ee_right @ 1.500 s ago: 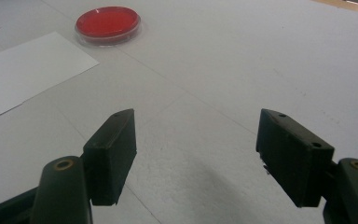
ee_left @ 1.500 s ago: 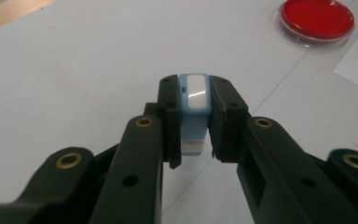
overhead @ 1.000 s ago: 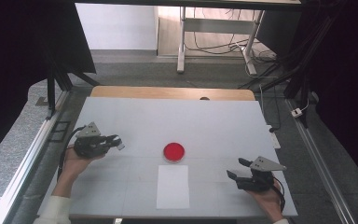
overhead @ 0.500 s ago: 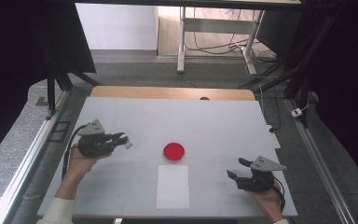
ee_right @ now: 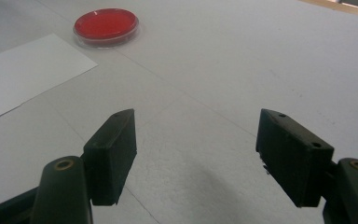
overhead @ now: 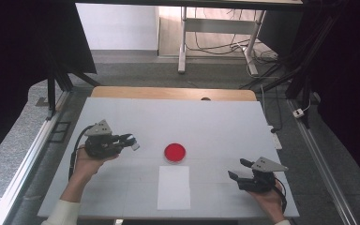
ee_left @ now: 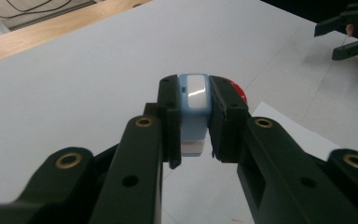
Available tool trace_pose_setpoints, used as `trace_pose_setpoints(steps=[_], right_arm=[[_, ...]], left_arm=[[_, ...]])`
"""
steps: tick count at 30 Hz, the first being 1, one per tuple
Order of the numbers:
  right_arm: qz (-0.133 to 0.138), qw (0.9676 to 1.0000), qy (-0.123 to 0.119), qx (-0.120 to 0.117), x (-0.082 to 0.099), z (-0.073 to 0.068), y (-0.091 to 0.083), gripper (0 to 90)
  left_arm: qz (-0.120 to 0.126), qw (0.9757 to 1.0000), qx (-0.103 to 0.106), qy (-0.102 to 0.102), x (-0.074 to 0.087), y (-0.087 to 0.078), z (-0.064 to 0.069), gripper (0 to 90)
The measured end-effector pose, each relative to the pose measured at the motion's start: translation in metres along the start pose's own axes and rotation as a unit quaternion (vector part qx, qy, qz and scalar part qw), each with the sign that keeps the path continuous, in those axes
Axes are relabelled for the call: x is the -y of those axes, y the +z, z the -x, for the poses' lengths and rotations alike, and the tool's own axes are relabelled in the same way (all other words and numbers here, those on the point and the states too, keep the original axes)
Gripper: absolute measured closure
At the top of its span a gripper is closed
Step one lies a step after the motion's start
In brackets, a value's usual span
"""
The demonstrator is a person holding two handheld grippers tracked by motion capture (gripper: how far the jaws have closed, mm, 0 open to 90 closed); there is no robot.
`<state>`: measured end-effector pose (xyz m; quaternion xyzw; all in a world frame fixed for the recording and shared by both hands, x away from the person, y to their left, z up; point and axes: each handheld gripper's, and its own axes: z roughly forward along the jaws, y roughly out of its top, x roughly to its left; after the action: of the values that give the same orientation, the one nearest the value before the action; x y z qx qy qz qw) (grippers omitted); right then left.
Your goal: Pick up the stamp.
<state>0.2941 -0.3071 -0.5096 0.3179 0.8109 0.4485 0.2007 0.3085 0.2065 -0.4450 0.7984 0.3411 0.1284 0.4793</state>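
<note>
My left gripper (overhead: 132, 141) is held above the table's left side, pointing toward the red dish (overhead: 175, 152). Its jaws are shut on a small light-blue and white block (ee_left: 193, 112), which also shows as a pale block (overhead: 134, 143) at the jaw tips in the high view. The red dish (ee_left: 237, 90) peeks out behind the right jaw. My right gripper (overhead: 239, 169) rests low at the table's front right, open with nothing between its fingers (ee_right: 114, 149). From there the red dish (ee_right: 105, 24) lies far ahead to the left.
A white paper sheet (overhead: 174, 187) lies flat in front of the dish, also seen as the sheet (ee_right: 23, 70) at left in the right gripper view. A wooden strip (overhead: 173, 93) runs along the table's far edge. Metal rails flank both sides.
My left gripper has moved right toward the dish and risen a little, still holding the block. The right gripper has stayed put.
</note>
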Motion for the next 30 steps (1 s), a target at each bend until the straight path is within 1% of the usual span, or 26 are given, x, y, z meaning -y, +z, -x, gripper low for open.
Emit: trace_pose_setpoints(steps=[3,6,7,8,10,17,20,23,28,30], right_arm=[[0.001,1.0000,-0.001,0.000,0.000,0.000,0.001,28.4],[0.004,1.0000,0.001,0.001,-0.001,0.000,0.000,28.4],[0.006,1.0000,0.004,0.002,-0.001,0.001,0.000,28.4],[0.006,1.0000,0.006,0.002,-0.001,0.001,-0.001,28.4],[0.008,0.9999,0.007,0.001,-0.001,0.001,-0.001,28.4],[0.011,0.9999,0.004,0.003,-0.001,-0.002,-0.002,28.5],[0.008,0.9999,0.003,0.007,-0.002,-0.002,-0.003,28.4],[0.008,0.9999,0.003,0.007,-0.001,-0.002,-0.003,28.4],[0.007,1.0000,0.000,0.005,-0.001,-0.003,-0.002,28.5],[0.006,1.0000,-0.001,0.004,-0.001,-0.004,-0.002,28.5]], left_arm=[[0.001,1.0000,0.006,0.004,-0.003,0.005,0.005,75.4],[0.002,0.9998,0.017,0.005,-0.006,0.010,0.011,75.4],[0.003,0.9996,0.025,0.008,-0.008,0.015,0.016,75.4],[0.003,0.9996,0.025,0.008,-0.008,0.015,0.016,75.4],[0.001,0.9994,0.032,0.015,-0.009,0.019,0.021,75.4],[-0.002,0.9987,0.043,0.027,-0.012,0.029,0.036,75.3],[0.001,0.9984,0.048,0.030,-0.013,0.032,0.040,75.4],[0.004,0.9981,0.053,0.029,-0.014,0.034,0.044,75.2],[0.006,0.9979,0.056,0.032,-0.016,0.039,0.051,75.2],[0.005,0.9979,0.054,0.034,-0.017,0.041,0.054,75.2]])
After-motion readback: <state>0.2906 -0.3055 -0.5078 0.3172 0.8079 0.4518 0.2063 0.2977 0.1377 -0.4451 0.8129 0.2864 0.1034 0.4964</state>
